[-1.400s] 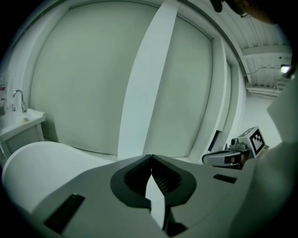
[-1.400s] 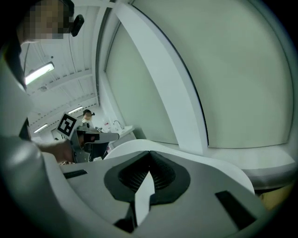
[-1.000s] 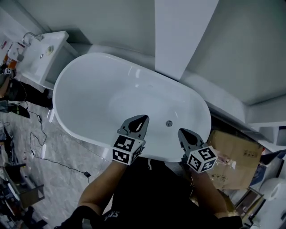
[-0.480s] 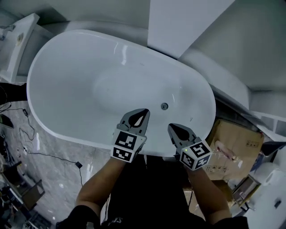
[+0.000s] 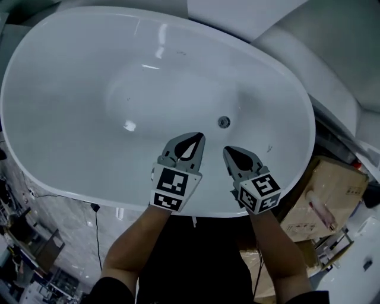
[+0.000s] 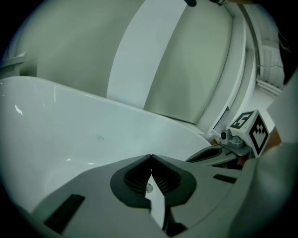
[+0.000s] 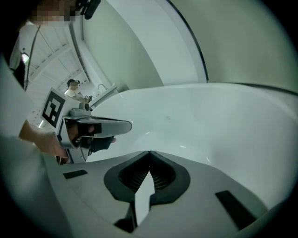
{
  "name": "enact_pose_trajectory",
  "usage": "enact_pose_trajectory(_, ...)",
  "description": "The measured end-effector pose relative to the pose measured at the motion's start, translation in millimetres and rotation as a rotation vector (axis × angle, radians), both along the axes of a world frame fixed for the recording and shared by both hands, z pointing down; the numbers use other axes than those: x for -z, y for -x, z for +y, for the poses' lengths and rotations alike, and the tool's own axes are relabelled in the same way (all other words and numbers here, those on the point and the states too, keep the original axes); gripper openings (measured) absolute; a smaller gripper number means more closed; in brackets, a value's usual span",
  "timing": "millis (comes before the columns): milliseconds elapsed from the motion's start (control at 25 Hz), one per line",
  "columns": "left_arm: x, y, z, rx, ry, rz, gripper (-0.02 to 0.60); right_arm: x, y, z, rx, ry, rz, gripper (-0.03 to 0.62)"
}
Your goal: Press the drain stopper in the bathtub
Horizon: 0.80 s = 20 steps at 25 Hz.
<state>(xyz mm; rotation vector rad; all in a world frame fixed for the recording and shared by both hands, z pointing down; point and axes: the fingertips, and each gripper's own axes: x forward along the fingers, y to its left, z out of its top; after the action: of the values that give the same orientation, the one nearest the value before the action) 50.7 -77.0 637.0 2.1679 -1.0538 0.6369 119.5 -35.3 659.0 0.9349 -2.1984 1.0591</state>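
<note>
A white oval bathtub point(image 5: 71, 148) fills the head view. Its small round metal drain stopper point(image 5: 224, 122) sits on the tub floor, right of the middle. My left gripper point(image 5: 198, 136) hangs over the near side of the tub, its shut tip a short way down-left of the stopper. Just below the stopper is my right gripper point(image 5: 227, 150), also shut. Neither touches it. In the left gripper view the jaws point(image 6: 150, 156) meet with nothing held, over the tub wall point(image 6: 70, 135). The right gripper view shows its own shut jaws point(image 7: 149, 152) and the left gripper point(image 7: 98, 125) beside them.
A cardboard box point(image 5: 323, 196) stands on the floor right of the tub. Cables point(image 5: 95, 219) and clutter lie on the marble floor point(image 5: 59, 219) at lower left. A white panel point(image 5: 237, 15) and grey wall point(image 5: 332, 35) rise behind the tub. The tub's near rim point(image 5: 119, 202) runs under my forearms.
The head view has closed in over the tub, which now fills the frame. Both shut grippers have come forward past the near rim, closer to the drain stopper.
</note>
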Motion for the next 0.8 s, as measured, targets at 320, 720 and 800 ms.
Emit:
enact_pose_trajectory(320, -121.8, -3.5, -3.7, -0.01, 0.075, -0.018, 0.014, -139.4, -16.4, -18.5, 0.021, 0.043, 0.06, 0.014)
enact_pose_trajectory(720, -247.7, 12.1, -10.6, -0.063, 0.144, -0.087, 0.014, -292.0, -49.7, -25.8, 0.09, 0.087, 0.276, 0.014)
enact_pose_trajectory(800, -269.5, 11.0, -5.8, -0.06, 0.168, -0.088, 0.014, -319.6, -54.9, -20.2, 0.121, 0.103, 0.314, 0.014)
